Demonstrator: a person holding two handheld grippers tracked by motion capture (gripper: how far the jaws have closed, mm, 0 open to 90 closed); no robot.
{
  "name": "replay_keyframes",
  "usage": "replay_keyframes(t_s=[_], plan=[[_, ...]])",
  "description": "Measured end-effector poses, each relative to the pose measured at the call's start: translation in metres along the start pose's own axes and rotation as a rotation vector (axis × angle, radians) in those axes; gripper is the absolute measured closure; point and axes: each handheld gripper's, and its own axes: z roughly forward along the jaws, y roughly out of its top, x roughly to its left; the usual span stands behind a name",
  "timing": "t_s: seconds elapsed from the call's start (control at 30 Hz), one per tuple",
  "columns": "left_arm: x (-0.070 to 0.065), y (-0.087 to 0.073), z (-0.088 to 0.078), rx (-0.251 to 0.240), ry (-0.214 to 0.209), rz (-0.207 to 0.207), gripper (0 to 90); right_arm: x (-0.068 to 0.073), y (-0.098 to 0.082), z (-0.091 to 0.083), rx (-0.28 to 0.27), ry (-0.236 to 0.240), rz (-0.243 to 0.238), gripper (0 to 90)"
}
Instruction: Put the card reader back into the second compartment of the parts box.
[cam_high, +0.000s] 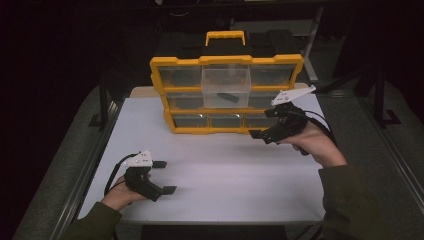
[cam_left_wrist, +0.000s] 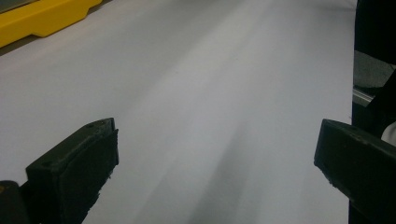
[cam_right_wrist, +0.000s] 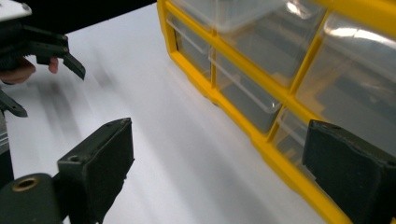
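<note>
High view, item one: yellow plastic organiser cabinet with clear drawers (cam_high: 226, 95), standing upright at the upper centre of the frame on the far part of the white tabletop (cam_high: 215, 180). Three rows of drawers; a yellow carry handle (cam_high: 225, 37) sits above it.

Item two: clear plastic drawer in the middle column (cam_high: 226, 86), pulled out toward the person and projecting from the cabinet face. A small dark object (cam_high: 229, 96) lies inside; its nature is too small to tell.

Item three: right gripper (cam_high: 263, 125), right of centre, just in front of the cabinet's lower right corner, jaws spread and holding nothing. Right gripper view: bottom-row drawers (cam_right_wrist: 243, 100) run close along the upper right, yellow frame between the two black jaws.

Item four: left gripper (cam_high: 165, 176), lower left of the frame, well apart from the cabinet, jaws spread and empty. Left gripper view: bare white surface ahead, a corner of the yellow cabinet base (cam_left_wrist: 44, 18) at upper left.

Handling note, judged: the work in hand appears to be the approach of the right gripper to the cabinet's drawers. To do it well, raise the gripper to the level of the chosen drawer, square the jaws to its front lip, and close only when the lip sits fully between the pads. Move straight along the drawer's slide; a skewed push or pull may jam it or shift the cabinet. The left gripper could steady the frame.
</note>
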Motion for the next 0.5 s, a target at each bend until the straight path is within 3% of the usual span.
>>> replay_keyframes(t_s=[0.27,0.5], plan=[[0.000,0.000,0.000,0.001,-0.001,0.006,0.0,0.011,-0.031,0.022,0.012,-0.028,0.023,0.2],[0.000,0.000,-0.001,0.000,0.001,0.005,0.0,0.016,-0.049,0.036,0.000,-0.044,0.038,0.0]])
